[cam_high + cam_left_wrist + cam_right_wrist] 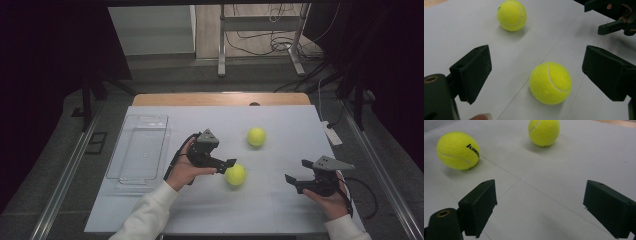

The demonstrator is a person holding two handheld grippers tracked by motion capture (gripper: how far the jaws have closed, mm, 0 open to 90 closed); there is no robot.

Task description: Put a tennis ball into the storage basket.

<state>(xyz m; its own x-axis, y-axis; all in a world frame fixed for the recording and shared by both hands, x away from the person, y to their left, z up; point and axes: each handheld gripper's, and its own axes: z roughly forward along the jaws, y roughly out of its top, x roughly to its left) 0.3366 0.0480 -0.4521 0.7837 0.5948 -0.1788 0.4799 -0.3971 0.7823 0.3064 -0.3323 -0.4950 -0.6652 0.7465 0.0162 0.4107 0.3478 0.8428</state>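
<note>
The nearer tennis ball (235, 175) lies on the white sheet (280, 210) near the table's middle, just ahead of the left gripper (231, 163) — in the left gripper view it sits between the two spread jaws, closer to the right one, and neither pad touches it. A second tennis ball (256, 136) rests farther back, apart from the first. The right gripper (295, 171) hangs over bare sheet at the right, jaws wide with nothing between them. A clear plastic tray (127, 170) lies along the sheet's left edge — well away from both balls.
</note>
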